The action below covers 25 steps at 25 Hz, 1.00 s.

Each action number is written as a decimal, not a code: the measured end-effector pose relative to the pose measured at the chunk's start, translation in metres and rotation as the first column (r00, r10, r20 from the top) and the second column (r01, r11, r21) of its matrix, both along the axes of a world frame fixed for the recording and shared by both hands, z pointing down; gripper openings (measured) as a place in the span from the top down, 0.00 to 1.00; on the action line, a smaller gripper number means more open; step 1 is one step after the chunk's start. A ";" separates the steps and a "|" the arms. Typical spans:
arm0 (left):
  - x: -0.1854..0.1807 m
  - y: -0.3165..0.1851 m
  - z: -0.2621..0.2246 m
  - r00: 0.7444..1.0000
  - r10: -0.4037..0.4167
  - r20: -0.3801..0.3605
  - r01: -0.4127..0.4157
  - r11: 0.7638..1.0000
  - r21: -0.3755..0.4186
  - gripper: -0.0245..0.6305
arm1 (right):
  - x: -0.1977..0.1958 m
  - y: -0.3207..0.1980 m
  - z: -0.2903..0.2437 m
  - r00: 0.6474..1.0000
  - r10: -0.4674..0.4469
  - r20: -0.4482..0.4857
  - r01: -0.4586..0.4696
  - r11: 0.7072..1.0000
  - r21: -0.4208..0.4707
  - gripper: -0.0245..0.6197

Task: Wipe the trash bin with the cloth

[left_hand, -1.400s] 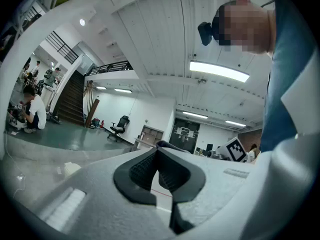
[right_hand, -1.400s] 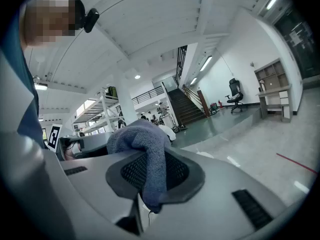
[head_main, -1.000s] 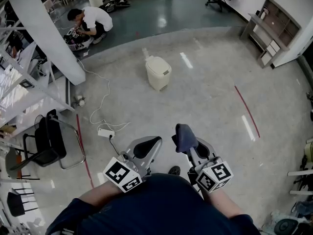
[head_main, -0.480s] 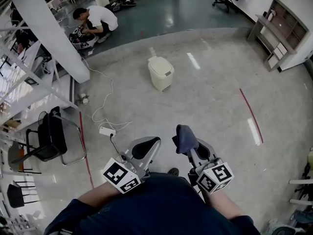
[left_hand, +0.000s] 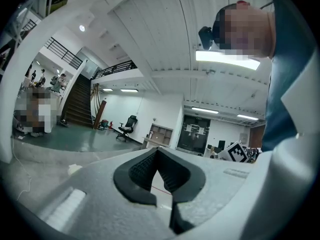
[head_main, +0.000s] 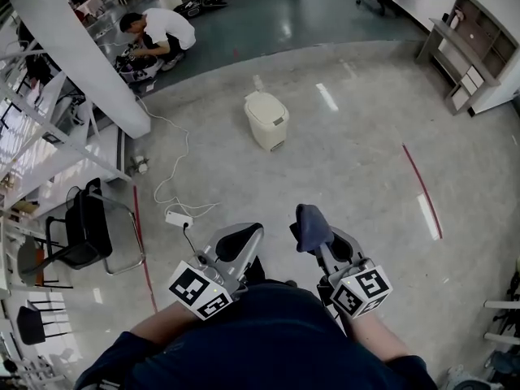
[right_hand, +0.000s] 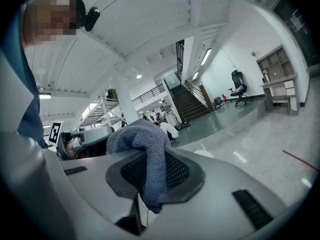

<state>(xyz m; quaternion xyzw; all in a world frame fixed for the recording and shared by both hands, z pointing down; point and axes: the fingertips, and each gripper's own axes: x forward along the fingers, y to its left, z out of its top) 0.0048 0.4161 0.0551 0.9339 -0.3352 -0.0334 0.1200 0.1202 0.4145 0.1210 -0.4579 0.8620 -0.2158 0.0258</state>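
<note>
Floor (head_main: 366, 161): pale polished stone with a red line on the right; the line sits a little further right in the head view than a second ago.
Pillar (head_main: 77, 51): white, slanting across the upper left.
Crouching person (head_main: 166, 31): white shirt, by the pillar, place unchanged.
Trash bin (head_main: 267, 120): cream, lid shut, upright on the floor well ahead of both grippers, as before.
Left gripper (left_hand: 158, 151): fingers (left_hand: 140, 171) closed tip to tip, nothing between them.
Right gripper (right_hand: 150, 171): fingers (right_hand: 177, 171) clamped on the cloth, same hold as earlier.
Cloth (head_main: 310, 227): blue-grey, draped over the finger tips.
Marker cubes (head_main: 361, 291): black-and-white square patterns, one on each gripper.
Power strip (head_main: 176, 218): white, cable trailing toward the pillar.
</note>
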 end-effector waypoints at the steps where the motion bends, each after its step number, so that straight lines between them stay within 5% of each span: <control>1: -0.001 -0.008 0.001 1.000 0.002 0.000 -0.002 1.000 0.002 0.97 | -0.001 -0.007 0.003 1.000 0.000 -0.003 0.000 1.000 -0.002 0.88; 8: -0.012 -0.102 0.007 0.998 0.053 -0.023 -0.053 0.998 0.026 0.97 | -0.014 -0.093 0.014 0.998 0.034 -0.043 -0.034 0.999 -0.015 0.88; 18: -0.066 -0.309 0.012 0.984 0.178 -0.003 -0.177 0.982 0.071 0.97 | -0.057 -0.276 0.029 0.978 0.197 -0.073 -0.203 0.976 -0.080 0.88; 25: -0.057 -0.395 0.023 0.979 0.202 0.008 -0.202 0.978 0.054 0.97 | -0.057 -0.349 0.042 0.967 0.248 -0.053 -0.252 0.962 -0.107 0.88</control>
